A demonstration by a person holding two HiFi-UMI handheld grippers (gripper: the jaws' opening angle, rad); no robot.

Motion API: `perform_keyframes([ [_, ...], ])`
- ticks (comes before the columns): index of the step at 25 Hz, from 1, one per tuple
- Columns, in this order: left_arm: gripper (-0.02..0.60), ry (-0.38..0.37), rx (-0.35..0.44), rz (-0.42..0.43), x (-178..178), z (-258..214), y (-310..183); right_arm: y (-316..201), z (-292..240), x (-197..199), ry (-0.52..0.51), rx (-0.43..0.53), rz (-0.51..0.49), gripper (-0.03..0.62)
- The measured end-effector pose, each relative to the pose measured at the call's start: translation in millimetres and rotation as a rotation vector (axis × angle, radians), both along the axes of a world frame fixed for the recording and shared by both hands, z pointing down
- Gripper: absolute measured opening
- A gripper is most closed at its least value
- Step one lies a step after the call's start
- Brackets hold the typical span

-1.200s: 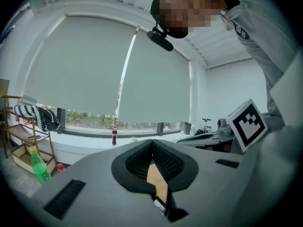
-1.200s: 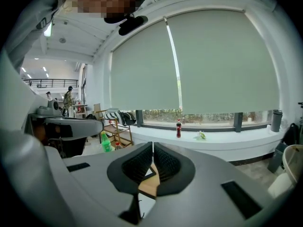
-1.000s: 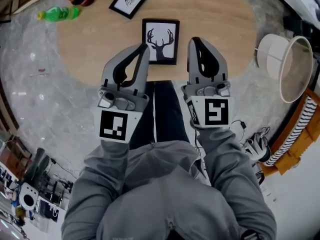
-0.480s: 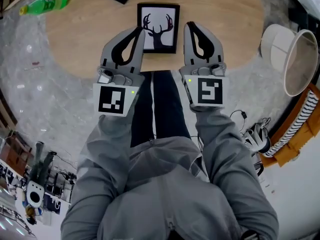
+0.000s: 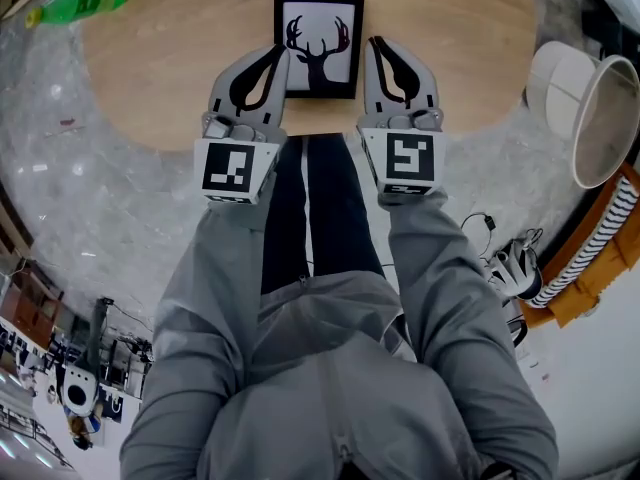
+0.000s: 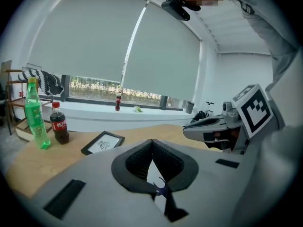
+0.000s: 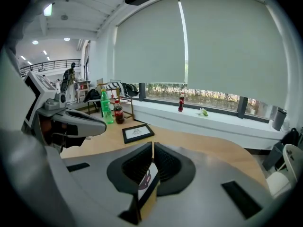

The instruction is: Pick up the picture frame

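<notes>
Smooth pale wood table (image 5: 450, 28), matt black picture frame (image 5: 318, 46), glossy marbled stone floor (image 5: 100, 198)

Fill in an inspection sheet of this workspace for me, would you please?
Surface: oval wooden table, mostly bare.
Job's things: deer picture frame, flat near the table's near edge.
Clutter: second picture frame, green soda bottle, cola bottle, farther off.
Grippers: left gripper and right gripper shut, empty, flanking that frame.
Cables: dark cable on the floor, right.
Surroundings: marble floor, white lampshade, window, blinds mostly down.
</notes>
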State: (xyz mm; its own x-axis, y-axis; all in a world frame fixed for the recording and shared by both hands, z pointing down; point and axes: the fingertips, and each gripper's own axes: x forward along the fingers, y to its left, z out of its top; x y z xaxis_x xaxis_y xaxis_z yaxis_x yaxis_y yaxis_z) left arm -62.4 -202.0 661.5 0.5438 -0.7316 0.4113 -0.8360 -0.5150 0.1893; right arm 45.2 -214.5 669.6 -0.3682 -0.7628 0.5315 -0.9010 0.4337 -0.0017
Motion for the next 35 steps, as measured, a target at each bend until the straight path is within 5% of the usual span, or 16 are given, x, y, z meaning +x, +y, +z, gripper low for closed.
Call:
perform_keyframes([
  [19,0.018,-0.058,-0.179,0.016,-5.6,75.6,19.3,17.4,92.1,3.9,-0.024,-0.272,0.051,0.037],
  [21,0.018,-0.068,-0.197,0.018,-6.6,83.0,21.9,19.7,100.9,3.8,-0.027,-0.3,0.053,0.057],
  [23,0.018,-0.075,-0.215,0.02,-7.5,89.1,25.0,22.4,109.4,3.9,-0.026,-0.331,0.057,0.163],
  [35,0.018,-0.075,-0.261,0.009,-12.1,102.2,36.6,37.4,156.5,6.2,0.014,-0.481,0.127,0.166],
])
